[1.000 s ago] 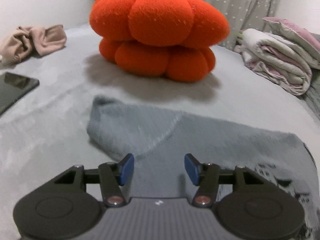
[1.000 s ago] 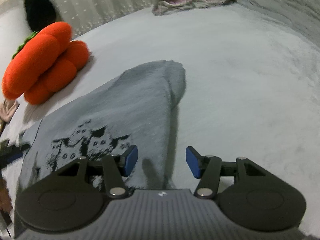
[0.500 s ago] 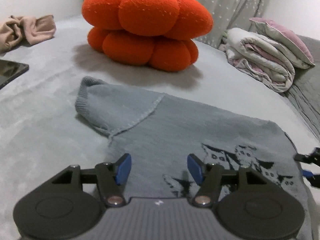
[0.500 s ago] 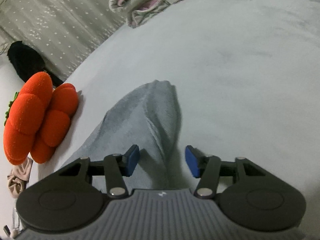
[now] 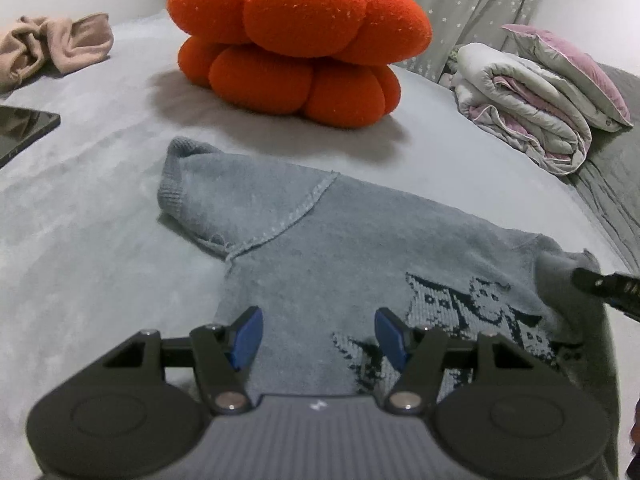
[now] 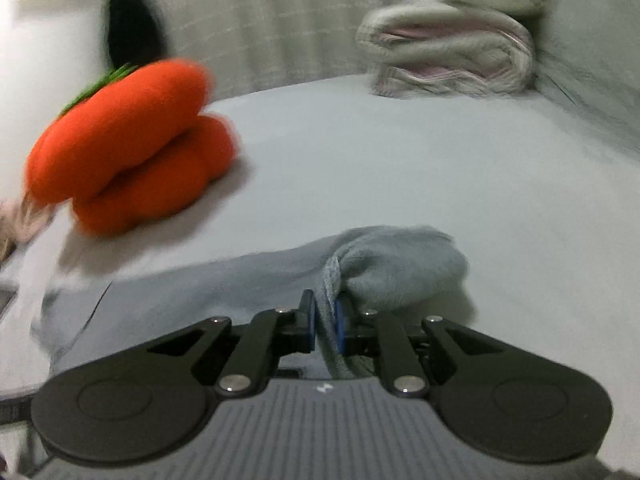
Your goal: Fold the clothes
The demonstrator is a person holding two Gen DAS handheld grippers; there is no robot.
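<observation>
We are working on a big grey bed [image 5: 80, 216], and most of it is bare and flat, so there is lots of room on the left side and out past the sweater. At the back stands a fat orange pumpkin pillow [image 5: 296, 36], a bit away from the sweater. To the right, at the bed's edge, a folded quilt [image 5: 528, 112] sits in a pile. A beige cloth [image 5: 52, 46] is bunched up in the far left corner, and a dark flat thing [image 5: 20, 132] lies near the left edge; we cannot tell what it is. The grey sweater [image 5: 340, 248] lies flat in the middle of the bed, with one short sleeve [image 5: 224, 188] poking out to the left and dark little cat pictures [image 5: 472, 312] knitted on the front. Our left gripper [image 5: 318, 338] hangs over the sweater's lower part with its jaws wide apart, and nothing is pinched. Our right gripper [image 6: 323, 322] has just been closing its jaws, and now they are clamped on a fold of the sweater's other sleeve [image 6: 400, 268], which is bunched up into a lump. Only the left view shows the cat pictures and the flat sleeve. Only the right view, which is blurry, shows the pinch up close.
</observation>
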